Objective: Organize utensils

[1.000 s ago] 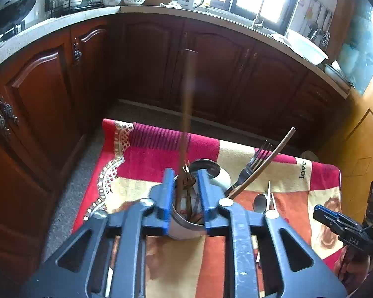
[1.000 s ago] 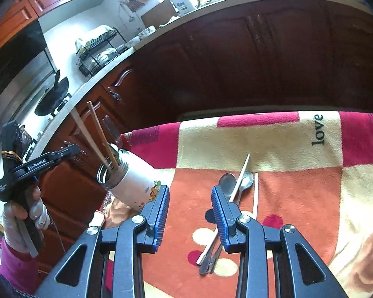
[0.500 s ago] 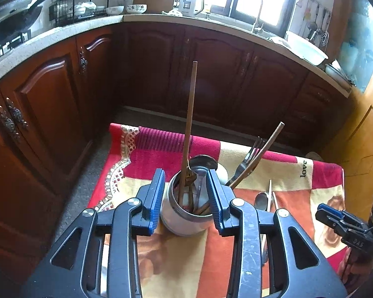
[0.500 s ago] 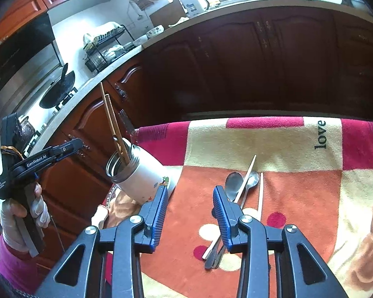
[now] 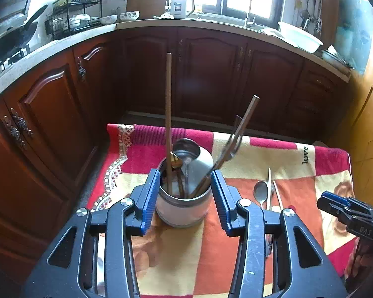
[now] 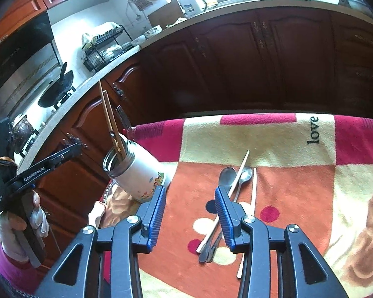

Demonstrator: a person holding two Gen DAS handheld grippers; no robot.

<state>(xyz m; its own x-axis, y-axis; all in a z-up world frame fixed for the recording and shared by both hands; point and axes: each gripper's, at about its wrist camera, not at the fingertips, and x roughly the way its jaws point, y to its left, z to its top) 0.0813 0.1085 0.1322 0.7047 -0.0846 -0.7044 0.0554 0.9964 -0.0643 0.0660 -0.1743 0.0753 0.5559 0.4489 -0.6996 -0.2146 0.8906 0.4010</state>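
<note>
A white utensil jar (image 5: pixel 184 206) with a steel rim stands on the patterned cloth (image 5: pixel 298 173). It holds brown chopsticks (image 5: pixel 168 114), a fork (image 5: pixel 232 141) and other utensils. My left gripper (image 5: pixel 185 198) is open and empty, just in front of and above the jar. Two metal spoons (image 6: pixel 227 176) and pale chopsticks (image 6: pixel 238 173) lie on the cloth right of the jar. My right gripper (image 6: pixel 190 212) is open and empty above the cloth, close in front of the spoons. The jar (image 6: pixel 136 173) is to its left.
Dark wooden kitchen cabinets (image 5: pixel 211 74) run behind and to the left of the cloth-covered table. The counter (image 5: pixel 92 31) carries a dish rack, wok, kettle and a white basin. The left gripper shows in the right wrist view (image 6: pixel 37 171), and the right gripper shows in the left wrist view (image 5: pixel 348 213).
My left gripper has opened, released a brown chopstick into the jar and drawn back and up. The chopstick now stands in the jar. My right gripper has shifted only slightly.
</note>
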